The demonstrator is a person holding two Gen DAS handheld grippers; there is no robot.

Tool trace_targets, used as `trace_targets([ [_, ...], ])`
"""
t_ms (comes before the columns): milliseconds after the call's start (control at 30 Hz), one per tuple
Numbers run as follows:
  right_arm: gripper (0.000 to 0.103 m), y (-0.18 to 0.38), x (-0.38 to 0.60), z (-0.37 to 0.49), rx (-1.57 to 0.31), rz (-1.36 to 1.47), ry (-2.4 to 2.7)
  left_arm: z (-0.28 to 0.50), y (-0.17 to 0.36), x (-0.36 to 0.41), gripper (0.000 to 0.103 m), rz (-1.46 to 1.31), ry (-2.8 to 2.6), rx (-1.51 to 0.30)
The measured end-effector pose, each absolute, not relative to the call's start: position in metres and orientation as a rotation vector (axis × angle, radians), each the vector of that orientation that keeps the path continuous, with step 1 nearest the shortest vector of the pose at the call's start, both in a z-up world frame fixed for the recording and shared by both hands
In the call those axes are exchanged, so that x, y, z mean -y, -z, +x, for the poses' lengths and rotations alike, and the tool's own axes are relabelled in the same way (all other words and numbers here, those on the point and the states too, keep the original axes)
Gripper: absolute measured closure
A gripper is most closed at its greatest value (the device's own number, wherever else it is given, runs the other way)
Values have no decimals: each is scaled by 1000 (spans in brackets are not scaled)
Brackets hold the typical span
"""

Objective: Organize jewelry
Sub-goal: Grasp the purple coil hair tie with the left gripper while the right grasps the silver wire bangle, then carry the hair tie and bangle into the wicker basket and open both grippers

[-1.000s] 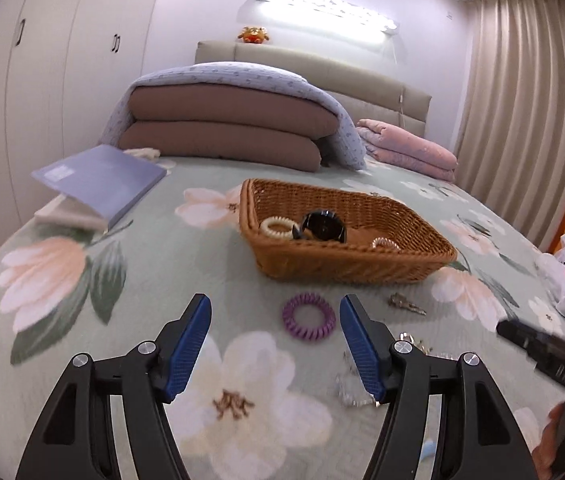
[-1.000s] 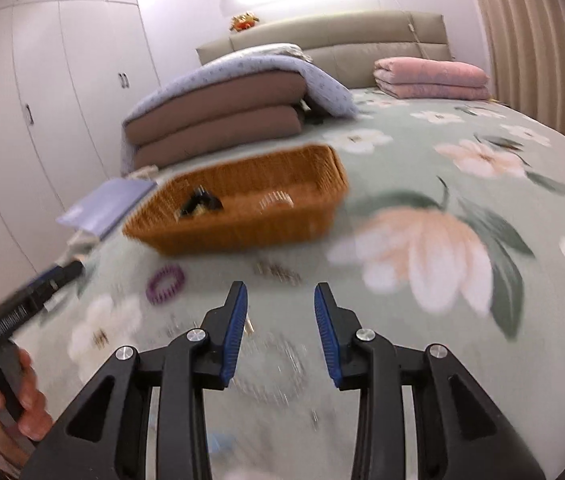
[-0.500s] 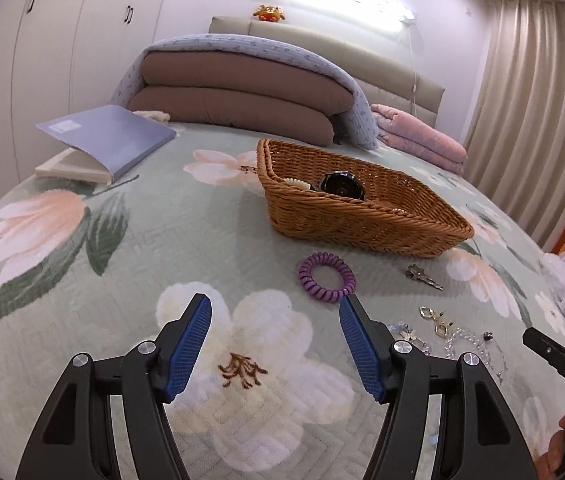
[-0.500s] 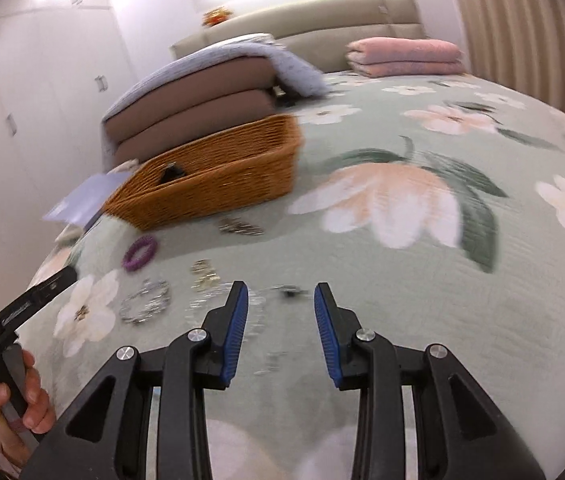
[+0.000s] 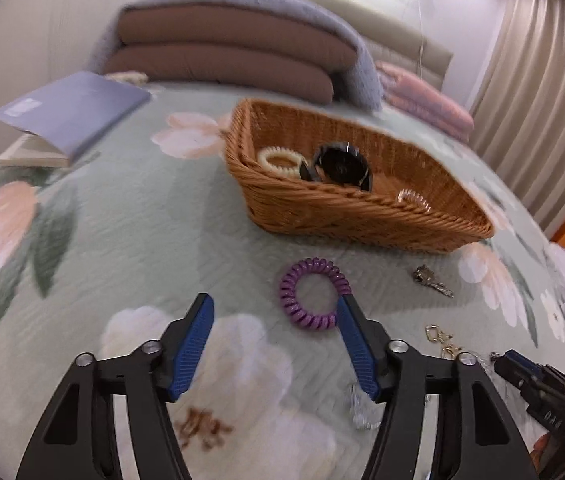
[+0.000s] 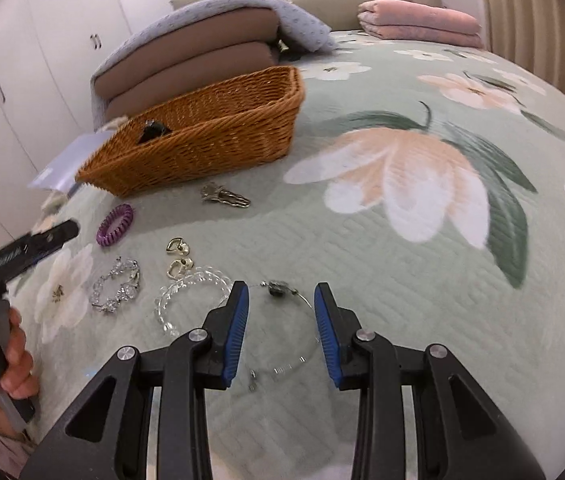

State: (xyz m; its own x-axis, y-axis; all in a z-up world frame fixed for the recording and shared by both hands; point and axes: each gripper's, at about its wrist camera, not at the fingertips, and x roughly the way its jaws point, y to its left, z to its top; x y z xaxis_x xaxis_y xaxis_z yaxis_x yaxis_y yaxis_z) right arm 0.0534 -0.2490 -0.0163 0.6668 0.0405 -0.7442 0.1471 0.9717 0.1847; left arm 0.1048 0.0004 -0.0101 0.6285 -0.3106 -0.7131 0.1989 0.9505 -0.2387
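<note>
My left tongs (image 5: 274, 336) stand wide open and empty, low over the bed (image 5: 130, 232), with the purple coil hair tie (image 5: 314, 294) lying just inside the right pad, near the wicker basket (image 5: 346, 216) beyond it. It looks light, springy and soft, so I judge it will squash and roll; I would close across one side of the ring. My right tongs (image 6: 281, 322) are also open and empty, straddling the thin wire necklace (image 6: 282, 289), which seems flimsy and slippery, best pinched at its dark pendant. The crystal bracelet (image 6: 116, 286) lies to the left.
</note>
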Motion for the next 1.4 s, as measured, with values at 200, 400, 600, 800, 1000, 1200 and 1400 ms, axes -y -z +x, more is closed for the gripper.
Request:
trace_targets([
  [200,66,24,249,56,-849,241,37,130,26,13,48,-126,291,-909],
  [400,70,24,240,65,-851,188,57,130,27,23,70,-72,275,-895],
  [600,91,24,247,60,-820,231,45,130,28,17,91,-111,313,-876],
  [800,91,20,251,51,-774,261,40,122,25,7,92,-172,362,-836],
  [1000,91,10,259,39,-699,294,49,99,7,3,92,-169,377,-691],
  [1200,91,-24,261,28,-572,303,73,82,-14,4,92,-157,386,-588],
  [1400,91,-66,258,49,-508,300,59,86,-53,-2,92,-184,400,-548],
])
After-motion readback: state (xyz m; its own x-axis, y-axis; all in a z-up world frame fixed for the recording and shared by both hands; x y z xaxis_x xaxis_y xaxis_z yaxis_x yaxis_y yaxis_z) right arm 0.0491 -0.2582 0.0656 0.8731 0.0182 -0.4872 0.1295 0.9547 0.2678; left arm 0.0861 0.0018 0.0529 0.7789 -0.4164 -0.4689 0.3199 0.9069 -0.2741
